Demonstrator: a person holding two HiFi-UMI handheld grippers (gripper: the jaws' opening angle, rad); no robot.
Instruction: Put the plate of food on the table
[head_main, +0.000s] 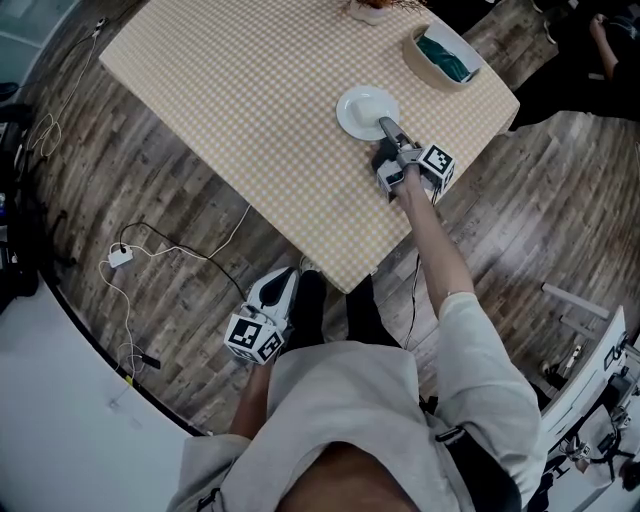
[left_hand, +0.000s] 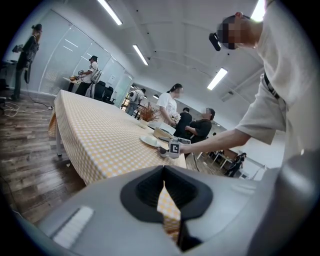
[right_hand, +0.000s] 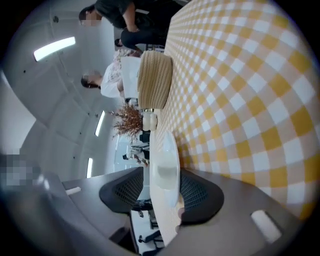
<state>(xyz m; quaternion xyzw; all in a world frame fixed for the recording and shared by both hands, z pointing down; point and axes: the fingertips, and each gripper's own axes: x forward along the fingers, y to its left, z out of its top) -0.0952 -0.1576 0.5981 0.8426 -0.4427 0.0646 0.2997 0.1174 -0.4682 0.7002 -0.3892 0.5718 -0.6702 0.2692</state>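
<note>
Right gripper (head_main: 386, 127) jaws were apart around white plate (head_main: 362, 108) rim, plate on table (head_main: 250, 100); needed straight, level pull-back. Left gripper (head_main: 280, 285) clenched, empty.

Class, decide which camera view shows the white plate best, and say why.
Head view: the whole white plate shows from above on the checked tablecloth. Left gripper view shows it small and distant; right gripper view shows it only edge-on, very close.

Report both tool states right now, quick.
Left tool: closed, nothing in it.
Right tool: open; the rim of the round white plate sits between its jaws, not gripped.
</note>
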